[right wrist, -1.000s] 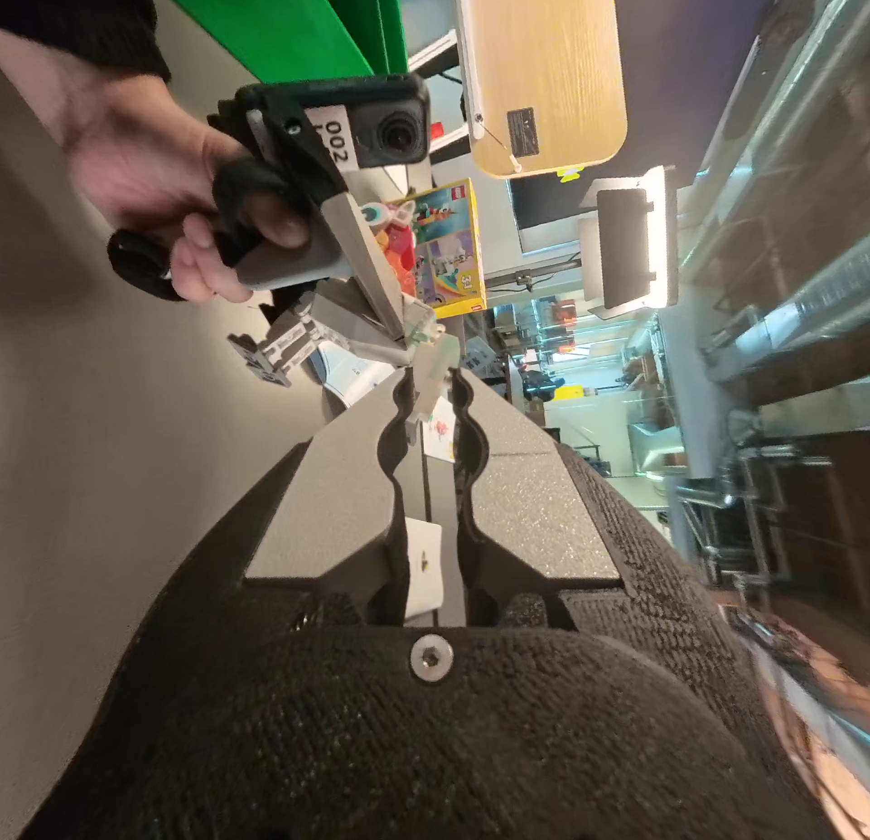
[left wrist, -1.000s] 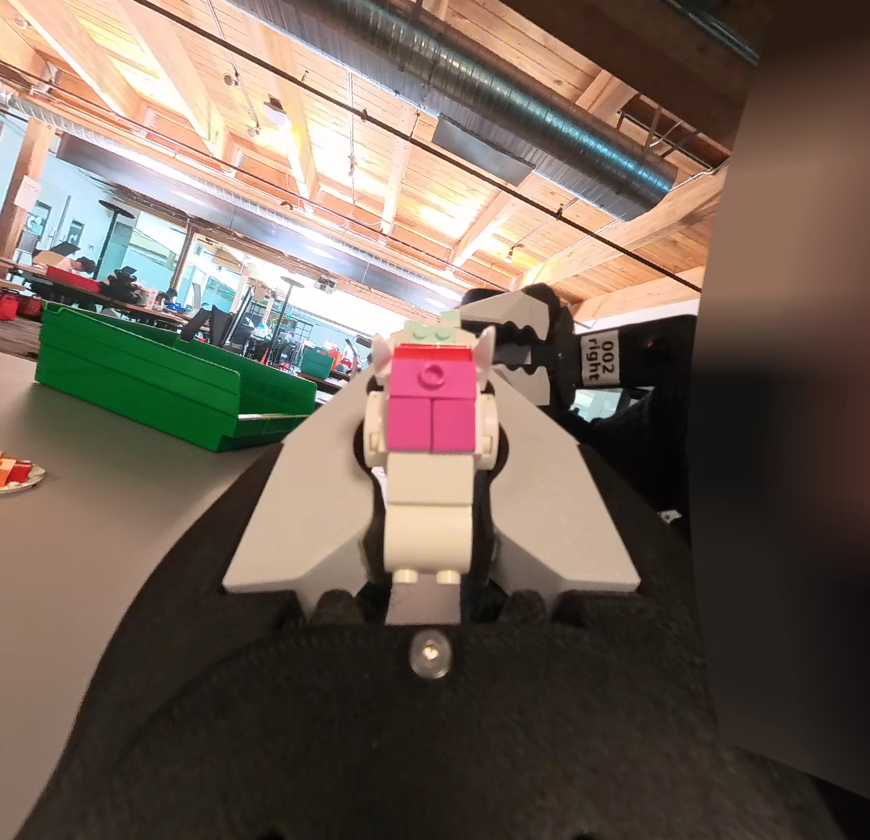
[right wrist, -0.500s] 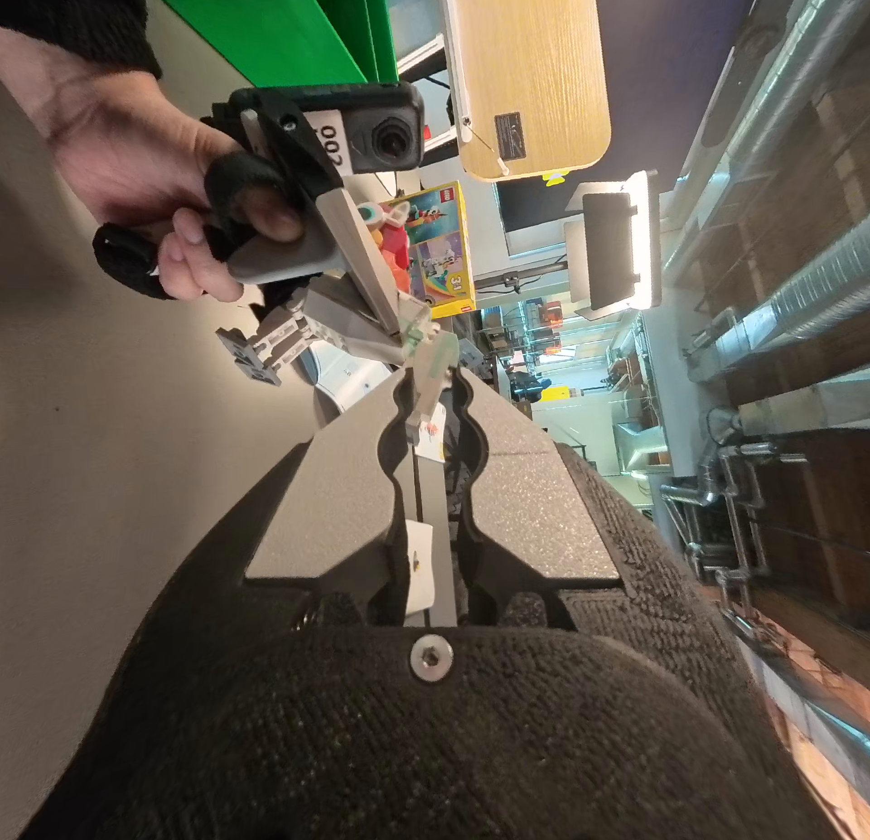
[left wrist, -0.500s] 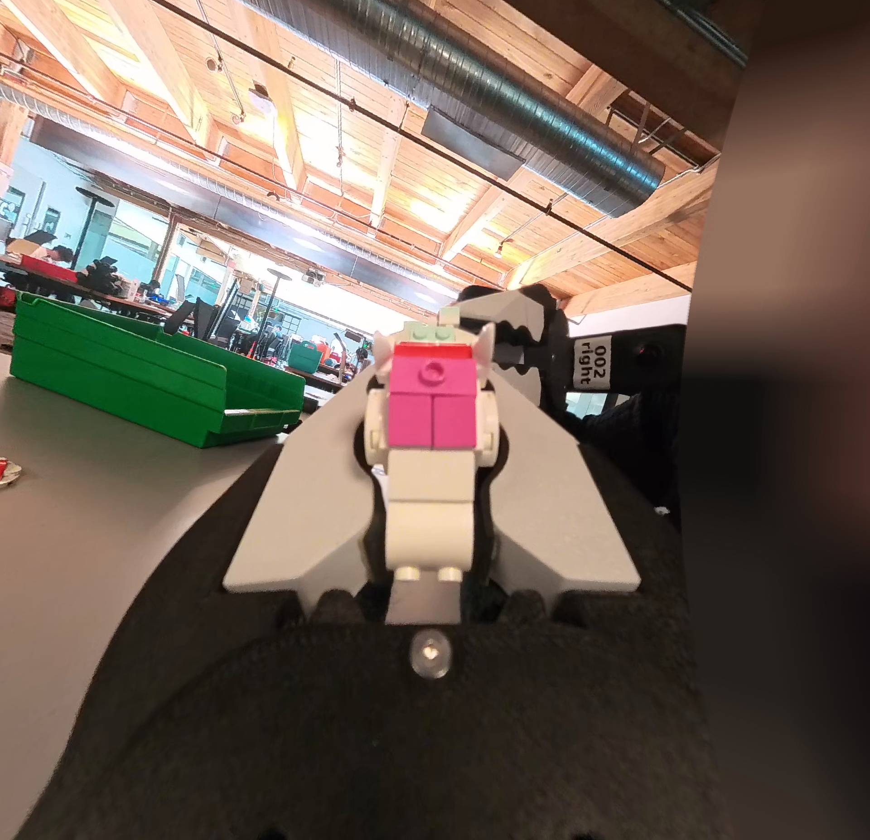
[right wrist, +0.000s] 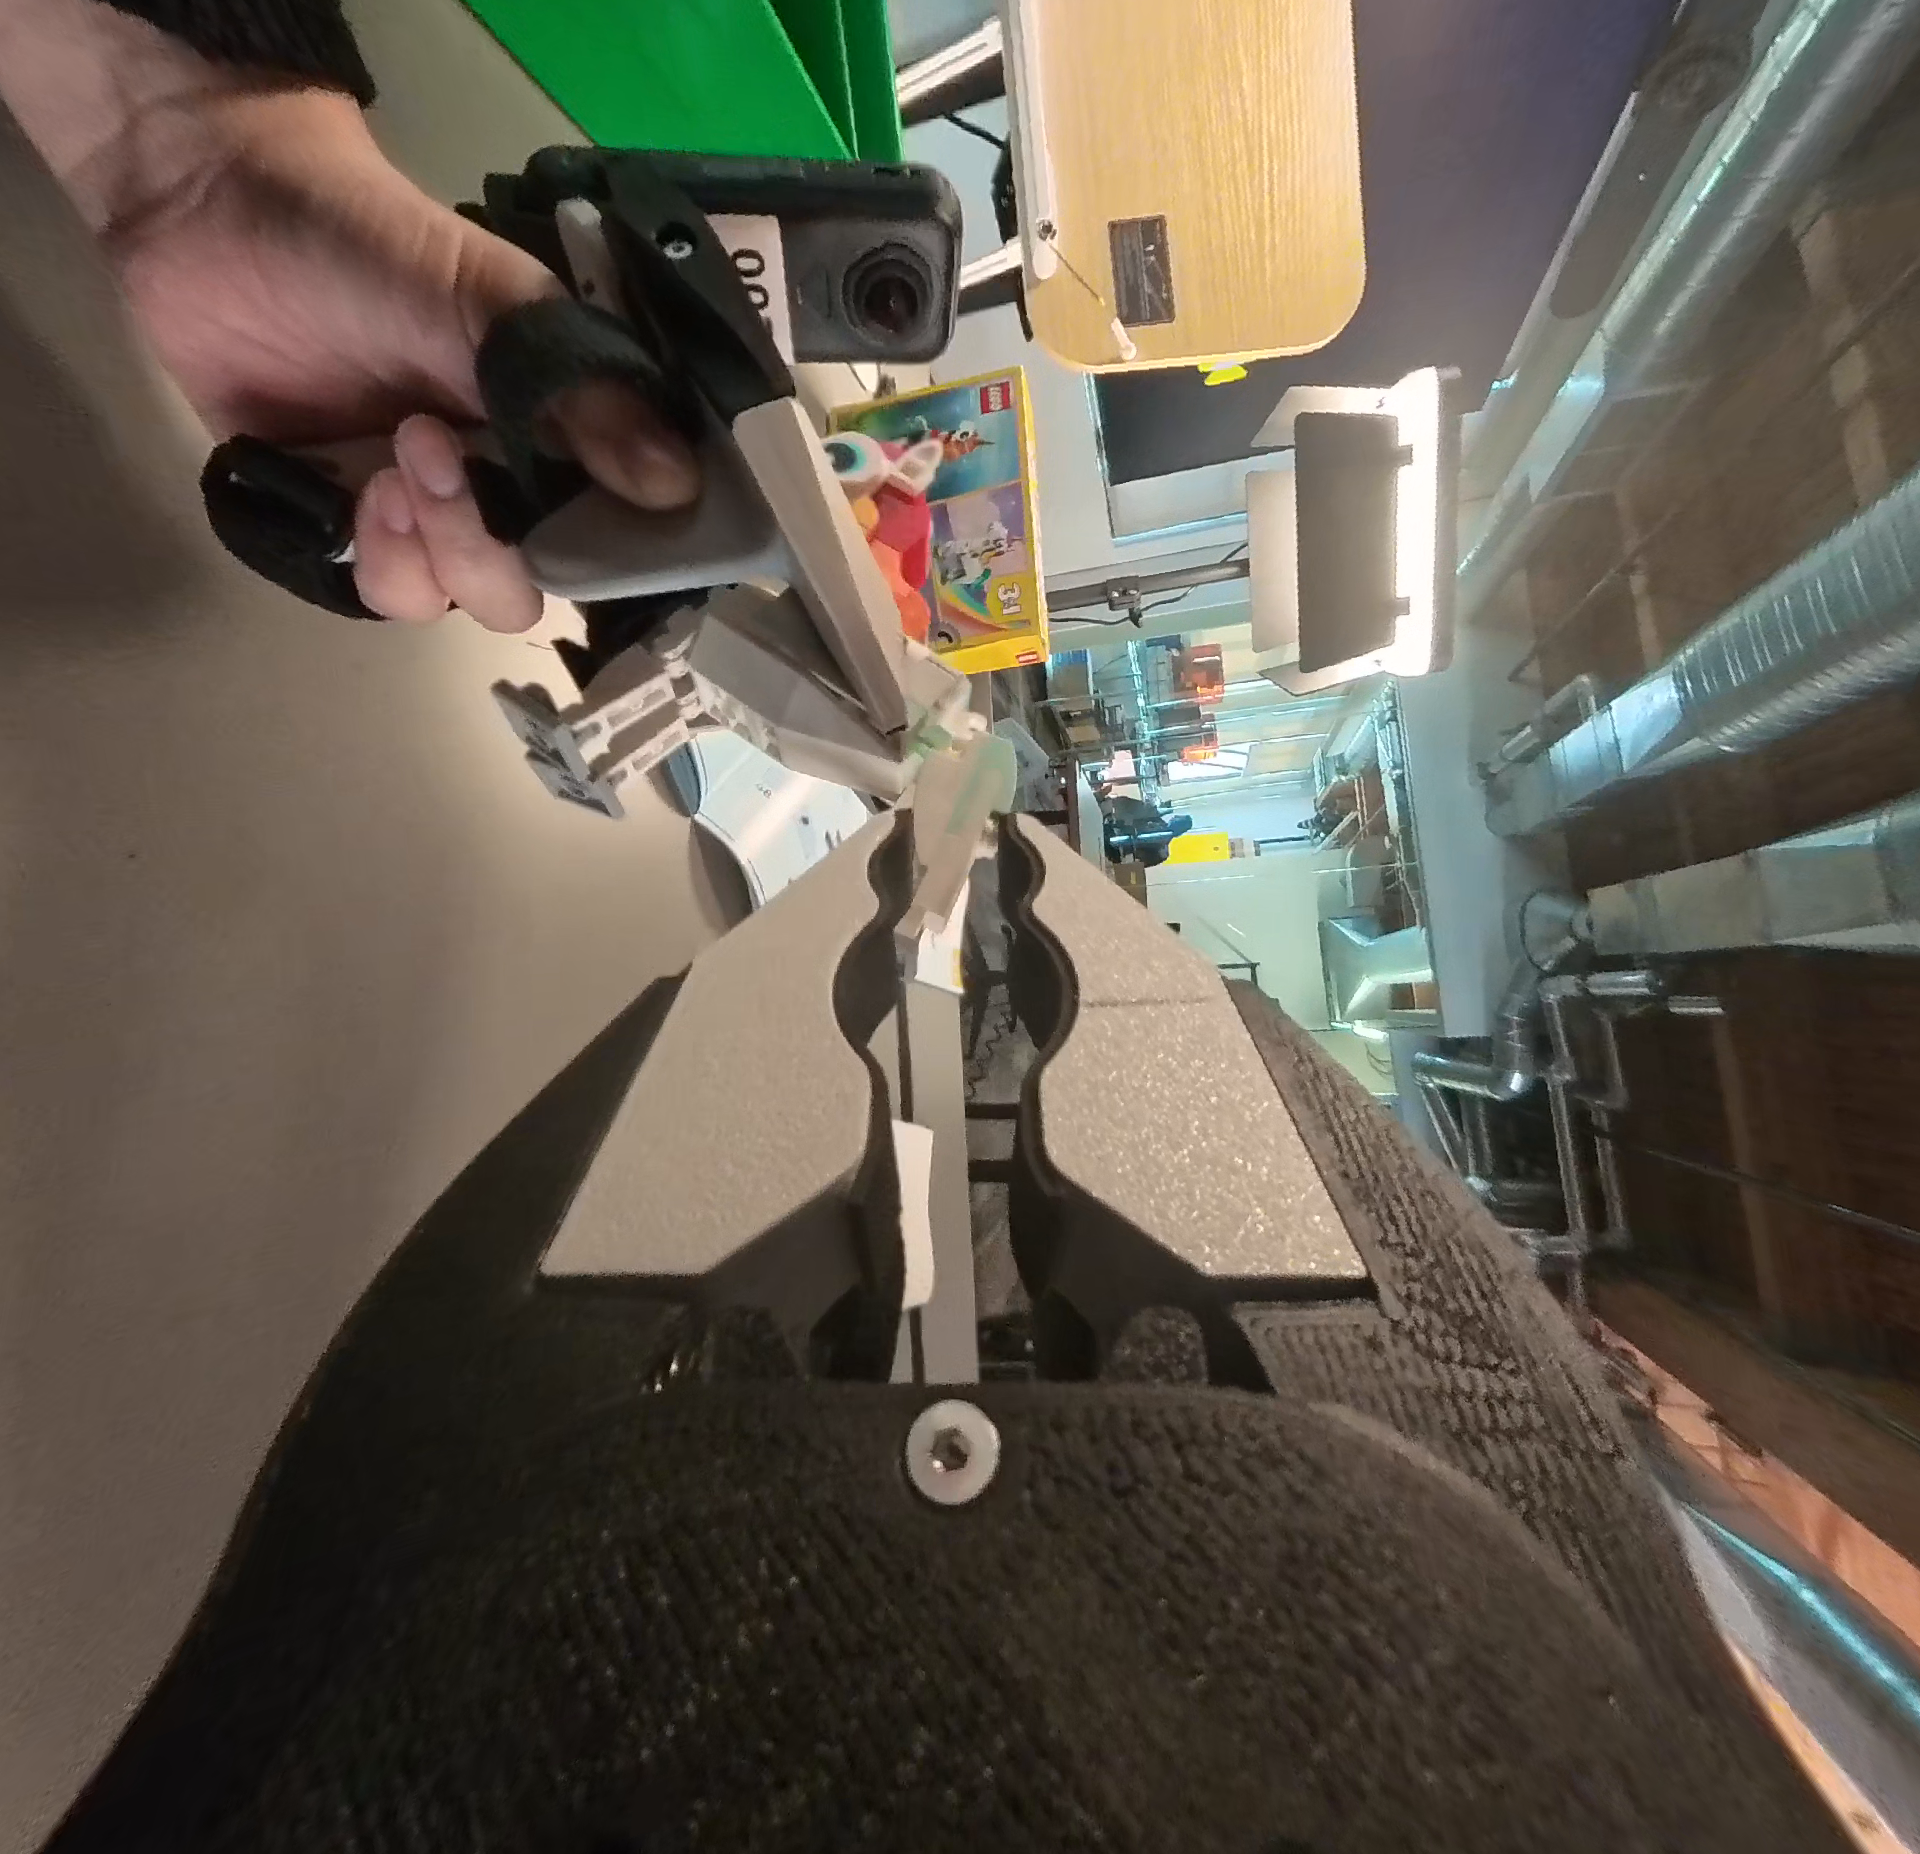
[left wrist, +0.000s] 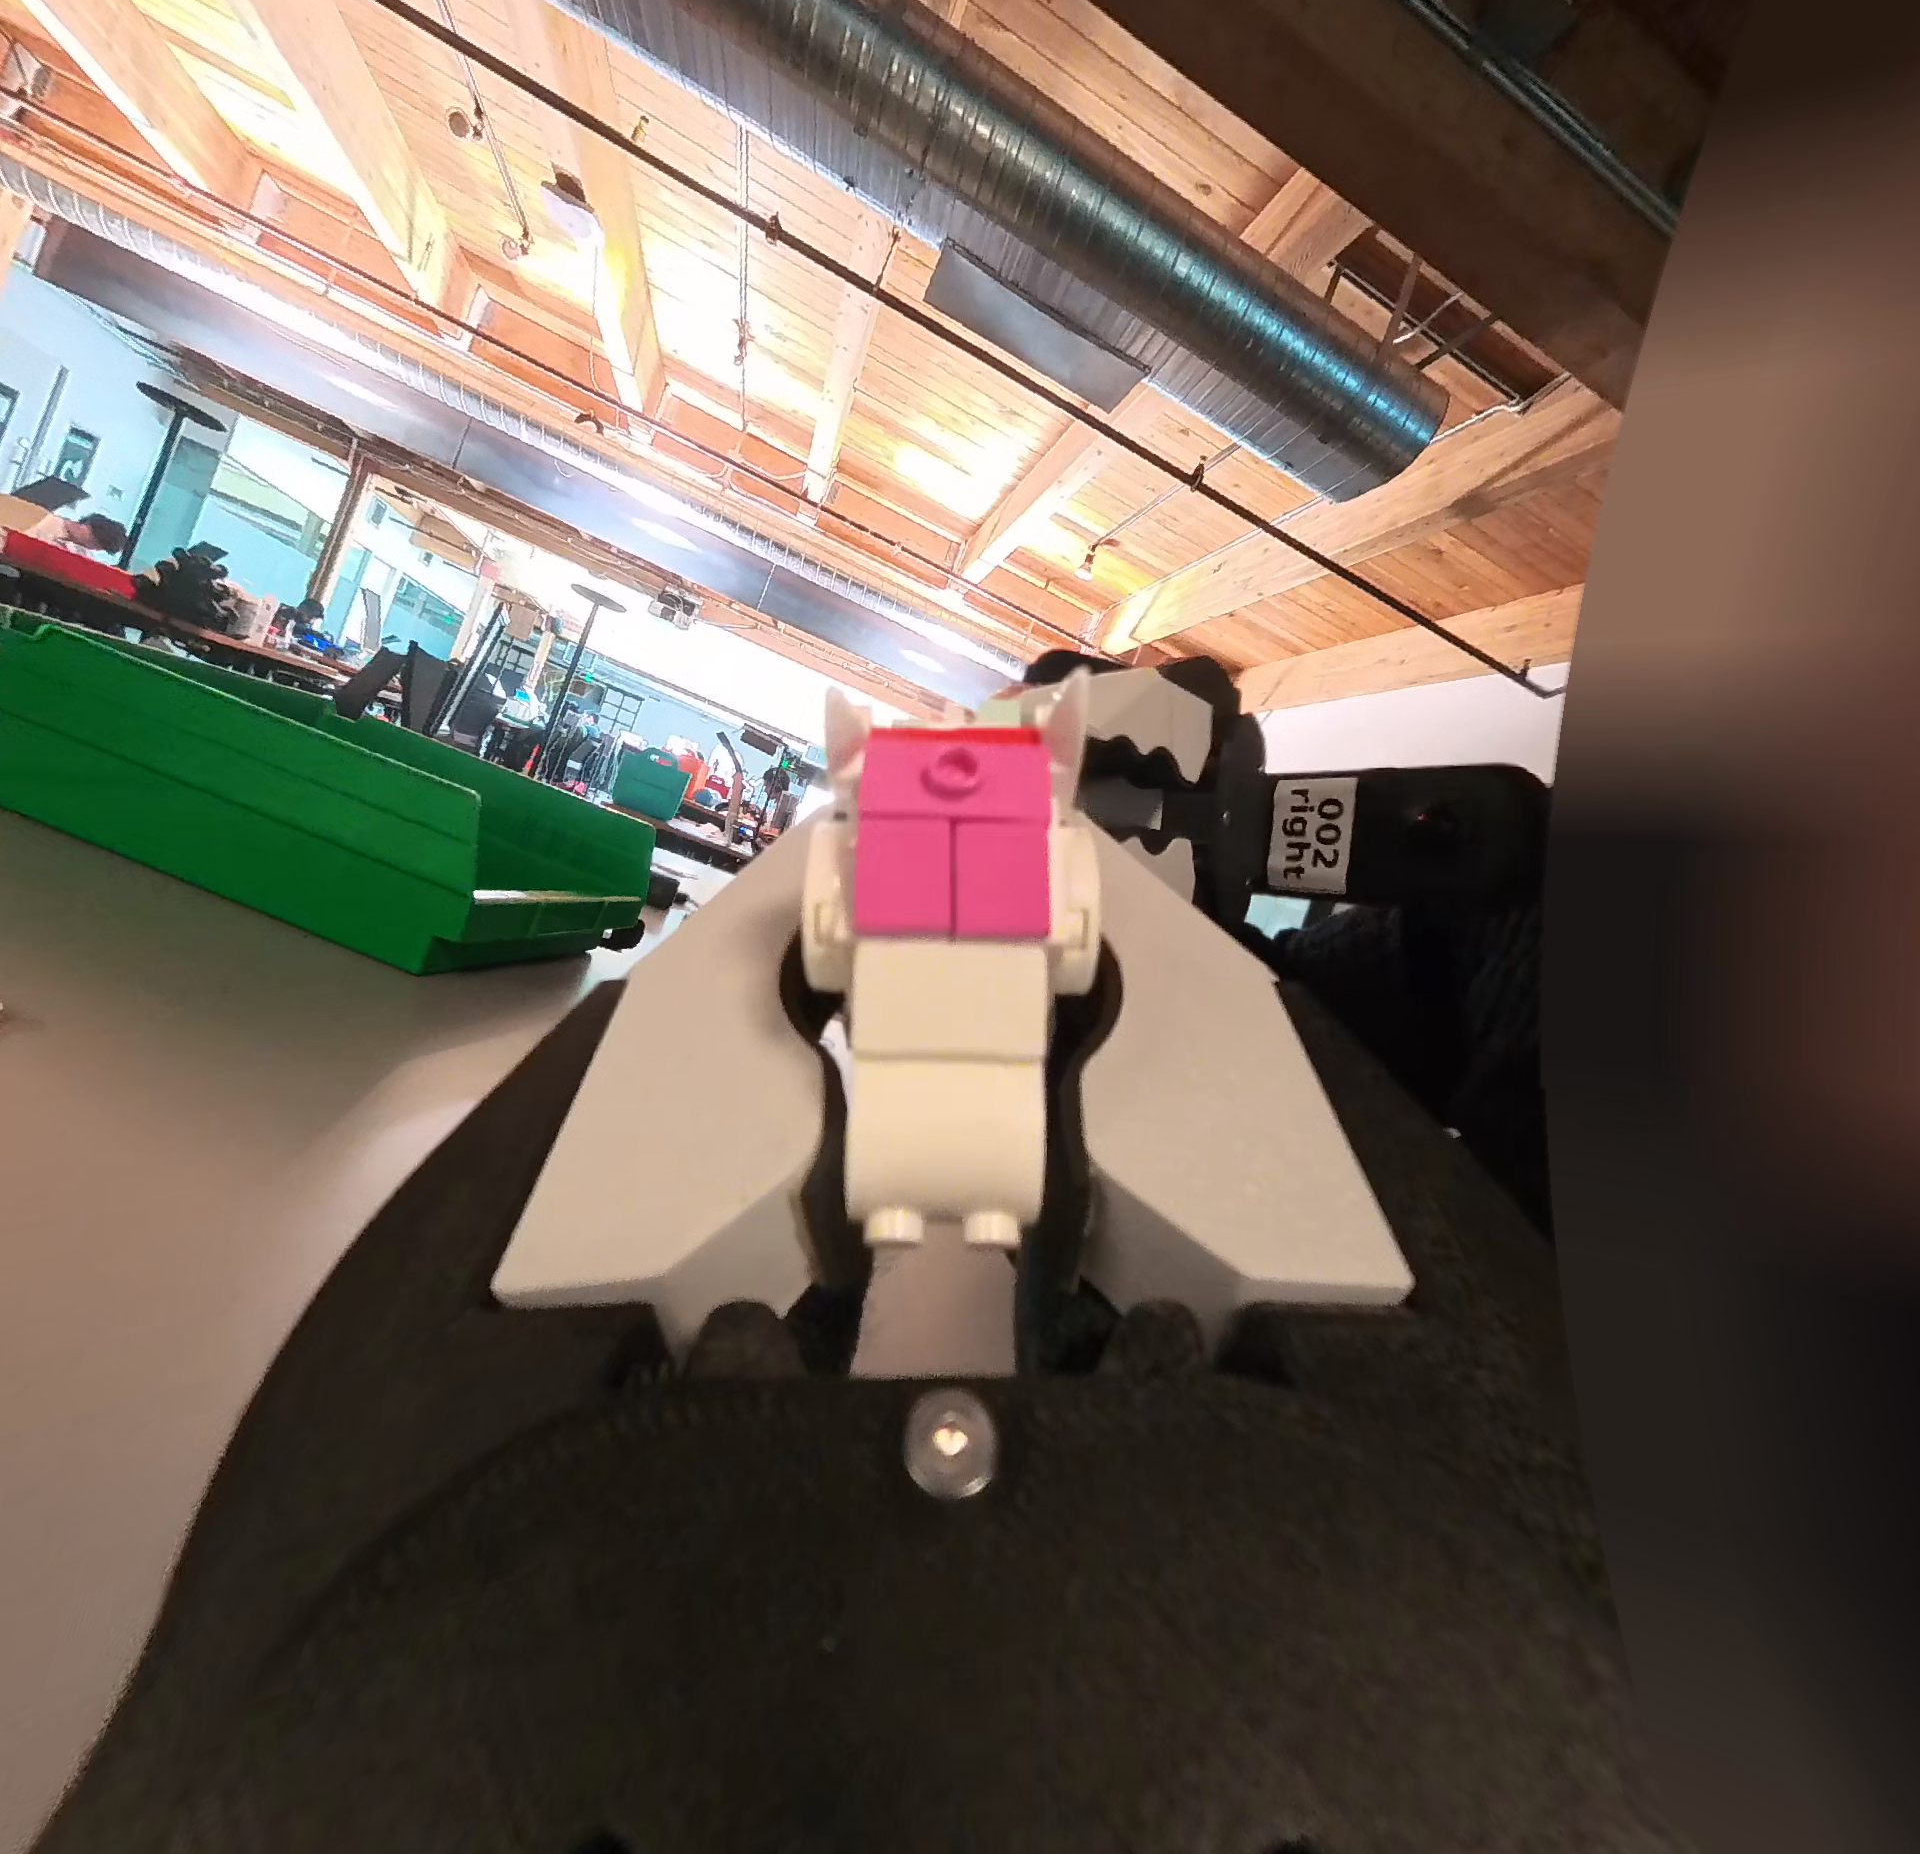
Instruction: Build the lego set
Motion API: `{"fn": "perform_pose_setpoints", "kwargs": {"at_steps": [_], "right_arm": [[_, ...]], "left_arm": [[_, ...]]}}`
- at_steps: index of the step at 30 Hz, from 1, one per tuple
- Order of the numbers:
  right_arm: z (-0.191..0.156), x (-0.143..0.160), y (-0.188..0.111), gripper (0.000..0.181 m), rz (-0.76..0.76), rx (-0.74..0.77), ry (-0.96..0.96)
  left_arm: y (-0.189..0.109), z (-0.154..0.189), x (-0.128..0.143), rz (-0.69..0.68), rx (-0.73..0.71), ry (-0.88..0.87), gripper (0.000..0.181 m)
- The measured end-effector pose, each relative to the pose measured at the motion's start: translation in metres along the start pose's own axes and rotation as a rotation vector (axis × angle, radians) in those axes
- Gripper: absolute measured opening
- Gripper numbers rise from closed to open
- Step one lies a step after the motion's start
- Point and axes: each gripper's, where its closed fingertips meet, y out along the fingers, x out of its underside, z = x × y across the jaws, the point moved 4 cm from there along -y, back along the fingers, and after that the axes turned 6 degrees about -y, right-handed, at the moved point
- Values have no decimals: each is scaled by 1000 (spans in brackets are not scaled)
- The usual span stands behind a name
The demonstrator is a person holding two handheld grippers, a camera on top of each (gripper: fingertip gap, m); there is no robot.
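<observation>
The left tool (left wrist: 951, 931) is clamped on a small white and pink lego model (left wrist: 951, 963), its two grey fingers (left wrist: 686, 1129) pinching the white body from both sides so the pink block and the little pointed ears stick up clear of the grip. Held that way, lifted off the grey table (left wrist: 208, 1077), the top of the model is left free for another part to be pressed on.

The right tool (right wrist: 951, 848) comes in from the far right, its fingers narrowed around a thin pale-green and white piece (right wrist: 961, 796). From its own camera the tip of that piece sits right at the top of the model, touching or very nearly so; the blur stops me telling whether it has seated. I'd judge this is the joining step, one side acting as a vice while the other brings the new part and pushes.

A bare hand (right wrist: 343, 350) grips the handle of the left tool. Far off on the left of the table lies a green bin (left wrist: 312, 828), and the yellow lego box (right wrist: 977, 516) stands behind, well apart from the work
</observation>
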Motion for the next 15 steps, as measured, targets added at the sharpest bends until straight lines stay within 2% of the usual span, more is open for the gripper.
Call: {"fn": "perform_pose_setpoints", "kwargs": {"at_steps": [9,15], "right_arm": [[-5,-2,3,14,-27,47,87],[-8,-4,15,14,-83,191,168]], "left_arm": [[-2,0,-6,45,-12,7,38],[-8,-4,-13,120,-30,-16,38]]}}
